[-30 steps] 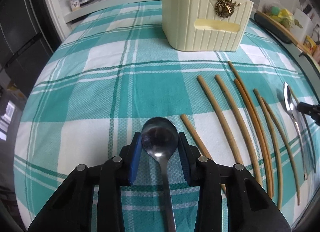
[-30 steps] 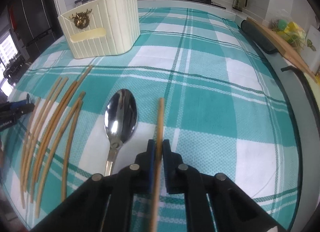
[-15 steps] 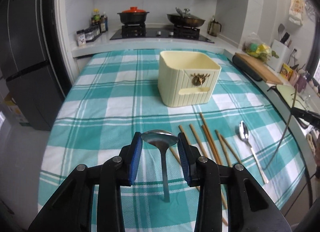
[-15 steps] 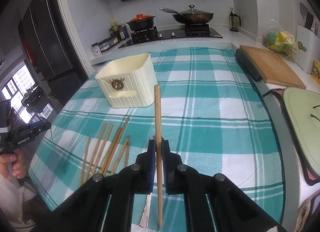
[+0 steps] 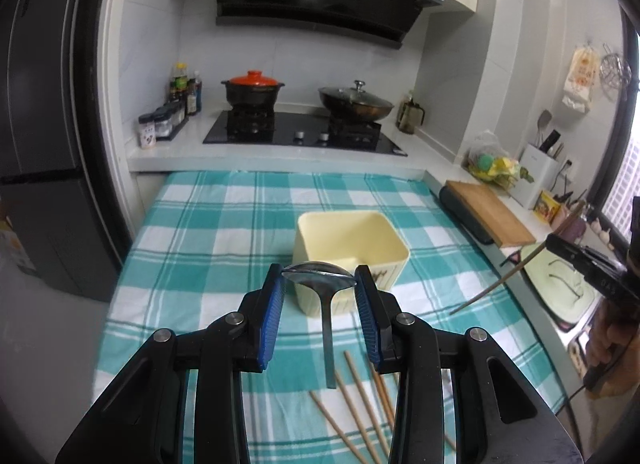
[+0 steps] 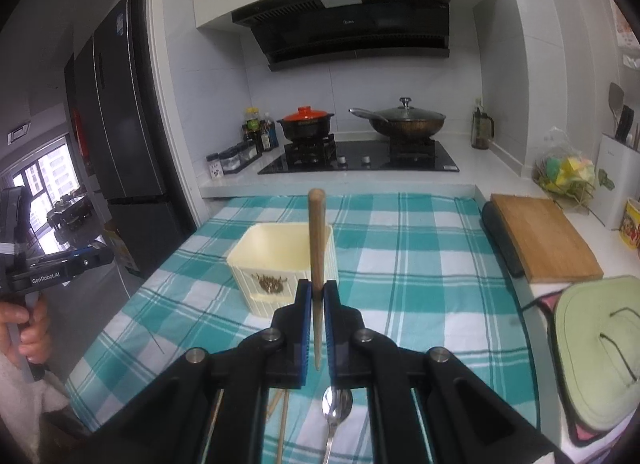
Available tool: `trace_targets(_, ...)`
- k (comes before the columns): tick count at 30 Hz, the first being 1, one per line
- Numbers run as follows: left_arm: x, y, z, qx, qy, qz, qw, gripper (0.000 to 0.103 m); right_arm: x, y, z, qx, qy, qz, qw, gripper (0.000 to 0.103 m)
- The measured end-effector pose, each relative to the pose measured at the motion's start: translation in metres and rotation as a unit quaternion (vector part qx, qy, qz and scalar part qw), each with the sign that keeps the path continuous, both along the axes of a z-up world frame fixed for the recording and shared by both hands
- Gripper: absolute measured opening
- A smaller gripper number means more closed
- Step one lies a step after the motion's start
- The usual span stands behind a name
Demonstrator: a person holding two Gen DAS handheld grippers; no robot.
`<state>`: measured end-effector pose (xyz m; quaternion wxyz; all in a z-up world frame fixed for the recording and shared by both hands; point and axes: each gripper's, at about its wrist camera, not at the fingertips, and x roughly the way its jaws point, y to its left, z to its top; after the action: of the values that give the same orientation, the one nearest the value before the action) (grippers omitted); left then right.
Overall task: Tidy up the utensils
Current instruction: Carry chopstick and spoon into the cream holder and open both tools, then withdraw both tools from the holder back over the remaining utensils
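My left gripper (image 5: pixel 319 279) is shut on a metal spoon (image 5: pixel 325 306), held by its bowl with the handle hanging down, high above the checked tablecloth. My right gripper (image 6: pixel 317 293) is shut on a wooden chopstick (image 6: pixel 316 240), held upright. The cream utensil holder (image 5: pixel 351 238) stands open-topped on the table ahead of both grippers; it also shows in the right wrist view (image 6: pixel 276 254). Several chopsticks (image 5: pixel 360 392) lie on the cloth below the left gripper. A second spoon (image 6: pixel 335 416) lies below the right gripper. The right gripper with its chopstick (image 5: pixel 496 284) shows at the right of the left wrist view.
A wooden cutting board (image 6: pixel 540 236) and a green mat (image 6: pixel 592 344) lie on the counter at the right. A stove with a red-lidded pot (image 5: pixel 253 90) and a wok (image 5: pixel 356 104) is behind the table. A dark fridge (image 5: pixel 44 144) stands at the left.
Both grippers have risen higher off the table with the spoon and the chopstick and tilted up toward level. The holder now sits lower and closer in both views.
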<state>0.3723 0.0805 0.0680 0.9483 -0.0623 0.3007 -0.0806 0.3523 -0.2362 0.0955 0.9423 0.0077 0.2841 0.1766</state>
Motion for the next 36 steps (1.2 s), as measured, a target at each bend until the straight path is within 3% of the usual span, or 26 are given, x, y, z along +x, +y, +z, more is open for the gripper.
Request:
trace_targets(6, 0.062, -0.007, 0.04, -0.006, -0.027, 0.011, 0.9996, 0.036, 0.052, 0.029, 0.048, 0.0, -0.057, 0.009, 0.998, 0.007)
trace_targets(11, 0.116, -0.015, 0.033, -0.01, -0.033, 0.033, 0.9989, 0.036, 0.103, 0.054, 0.05, 0.004, -0.065, 0.015, 0.998, 0.006)
trace_targets(13, 0.135, -0.02, 0.016, -0.007, -0.015, 0.035, 0.9992, 0.036, 0.126, 0.063, 0.037, 0.002, -0.039, 0.019, 0.999, 0.007)
trace_targets(16, 0.16, -0.027, -0.019, -0.002, 0.029, 0.035, 0.999, 0.036, 0.16, 0.073, 0.003, 0.0, 0.035, 0.017, 0.999, 0.007)
trace_targets(21, 0.18, -0.035, -0.07, 0.015, 0.083, 0.033, 0.9959, 0.036, 0.194, 0.077, -0.057, -0.005, 0.131, 0.009, 0.991, 0.006)
trace_targets(27, 0.177, -0.027, -0.091, 0.012, 0.105, 0.048, 0.9932, 0.04, 0.205, 0.068, -0.09, 0.0, 0.17, -0.014, 0.985, 0.011)
trace_targets(29, 0.163, -0.022, -0.086, 0.008, 0.096, 0.047, 0.9942, 0.054, 0.204, 0.063, -0.089, 0.005, 0.173, -0.021, 0.985, 0.017)
trace_targets(31, 0.144, -0.017, -0.079, 0.009, 0.085, 0.047, 0.9953, 0.063, 0.195, 0.054, -0.083, 0.013, 0.168, -0.027, 0.985, 0.039)
trace_targets(36, 0.067, -0.008, -0.077, 0.025, 0.082, 0.024, 0.996, 0.078, 0.146, 0.033, -0.067, 0.023, 0.158, -0.021, 0.987, 0.041)
